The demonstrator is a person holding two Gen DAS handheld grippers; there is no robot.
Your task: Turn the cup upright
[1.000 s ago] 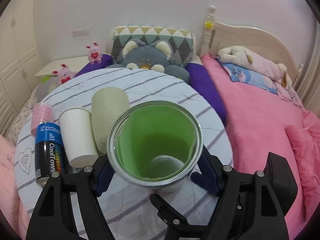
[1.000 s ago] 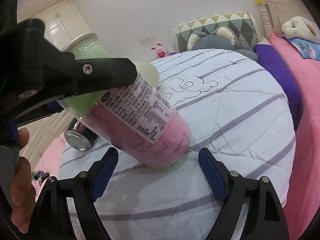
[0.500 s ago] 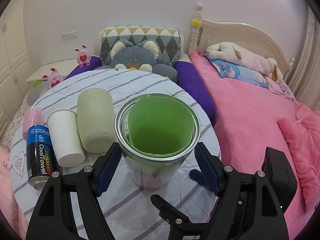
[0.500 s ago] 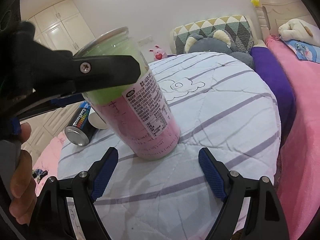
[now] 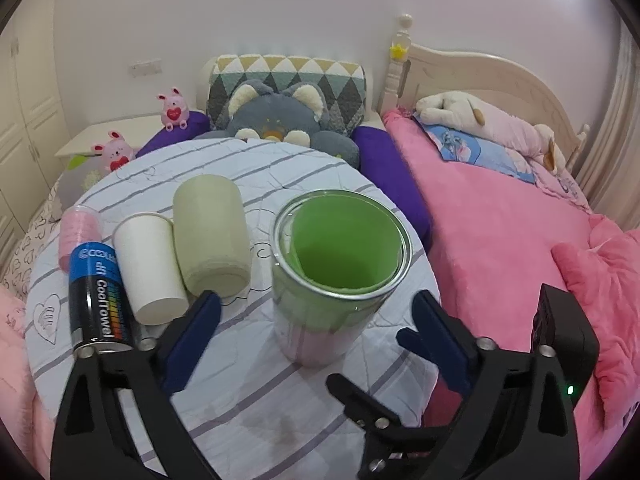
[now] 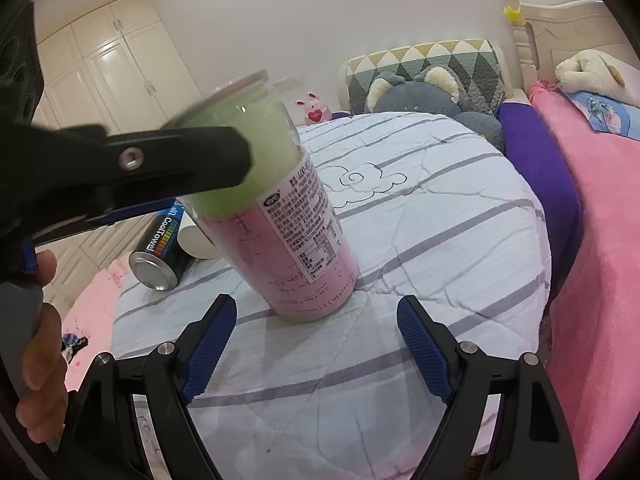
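The clear cup (image 5: 334, 276) with a green and pink sleeve stands upright on the round striped table (image 5: 280, 392), mouth up. It also shows in the right wrist view (image 6: 296, 236), where it looks slightly tilted. My left gripper (image 5: 316, 320) is open, its blue pads wide on either side of the cup and not touching it. My right gripper (image 6: 316, 340) is open and empty, just in front of the cup's base. In the right wrist view the left gripper's finger hides part of the cup's upper half.
Lying on the table to the left are a cream cup (image 5: 212, 236), a white paper cup (image 5: 150, 264), a blue-black can (image 5: 98, 296) and a pink cup (image 5: 78, 232). Plush toys and a pink bed (image 5: 500, 240) surround the table.
The cup has gone from steeply tilted to standing on the table. My left gripper has opened, let go of it and drawn back. The right gripper stayed open.
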